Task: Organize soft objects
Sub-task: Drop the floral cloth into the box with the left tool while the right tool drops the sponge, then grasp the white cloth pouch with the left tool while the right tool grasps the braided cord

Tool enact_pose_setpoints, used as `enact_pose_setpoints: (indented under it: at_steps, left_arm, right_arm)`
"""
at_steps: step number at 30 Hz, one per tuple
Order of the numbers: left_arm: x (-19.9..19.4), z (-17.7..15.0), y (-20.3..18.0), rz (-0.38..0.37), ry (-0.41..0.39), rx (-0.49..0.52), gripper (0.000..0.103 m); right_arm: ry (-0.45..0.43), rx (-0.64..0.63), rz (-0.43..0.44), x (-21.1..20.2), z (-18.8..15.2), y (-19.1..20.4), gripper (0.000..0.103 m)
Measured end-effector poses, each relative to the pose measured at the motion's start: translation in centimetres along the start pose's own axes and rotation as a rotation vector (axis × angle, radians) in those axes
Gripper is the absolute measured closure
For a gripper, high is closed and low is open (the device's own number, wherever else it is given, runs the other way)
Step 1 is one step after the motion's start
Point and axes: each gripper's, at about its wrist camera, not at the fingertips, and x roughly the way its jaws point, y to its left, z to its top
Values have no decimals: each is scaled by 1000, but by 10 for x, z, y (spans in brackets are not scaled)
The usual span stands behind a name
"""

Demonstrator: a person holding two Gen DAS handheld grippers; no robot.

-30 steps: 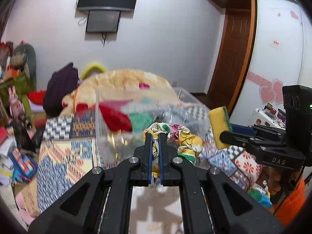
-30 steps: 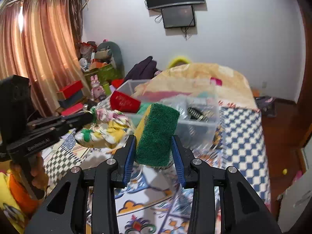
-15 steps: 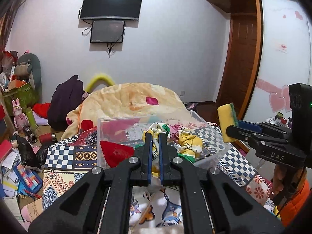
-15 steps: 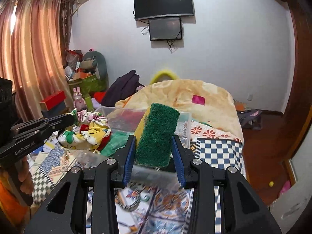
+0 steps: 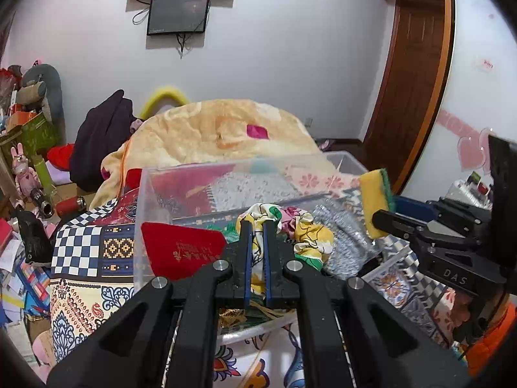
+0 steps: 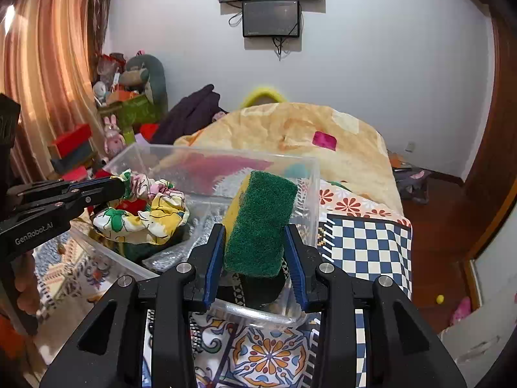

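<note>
Sponge [image 6: 260,223] upright, long axis vertical, green face toward camera, between tongs [image 6: 255,252].

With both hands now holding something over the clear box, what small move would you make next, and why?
Probably lower the right gripper a little and open its fingers: the sponge it clamps hangs over the clear box. The left gripper is shut on the flowered scrunchie, also above the box, so that could follow.

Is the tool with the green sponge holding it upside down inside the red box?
No, the right tool grips the sponge upright over a clear plastic bin.
</note>
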Motion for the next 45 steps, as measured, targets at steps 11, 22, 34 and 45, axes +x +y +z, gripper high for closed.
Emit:
enact_pose_setpoints:
  at_steps: [11,22,34,45]
  left_arm:
    - [-6,-5,-11,-35,4,20,85]
    - [-53,-3,-13,-36,-75,34,70]
    - [-90,-32,-10,-18,-93,58,35]
    - [-64,-93,12,-19,97,12,32]
  right_arm:
    - [-5,-50,-15,-7,-2,8,52]
    - [-110,-66,16,-46,1,15,27]
    - [-58,-60,103,-51,-31,32,19]
    - [138,-14,154,-5,-70,40,28]
